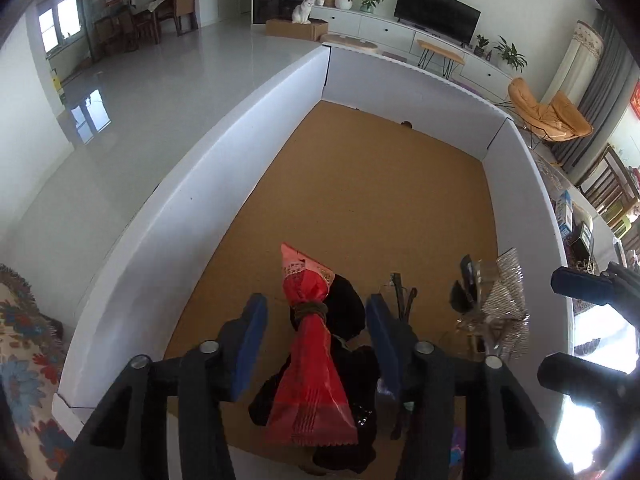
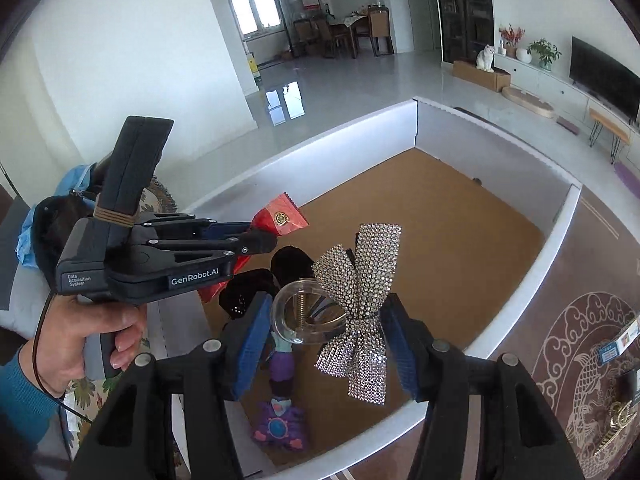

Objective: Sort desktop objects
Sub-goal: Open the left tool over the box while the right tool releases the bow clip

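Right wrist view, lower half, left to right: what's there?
Person's hand on the left gripper → red foil packet → clear plastic ring → silver rhinestone bow → white tray wall.

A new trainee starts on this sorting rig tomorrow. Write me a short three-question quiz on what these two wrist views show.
1. True or false: the floor of the white-walled tray is bare white.
2. In its own view, what shows between the fingers of the right hand-held gripper, next to a clear round container?
A. a rhinestone bow
B. a metal spoon
C. a banana
3. Fill in: the toy figure lying near the tray's near wall is mainly ____ in colour.

Key: 1 false, it is cork brown; 2 A; 3 purple.
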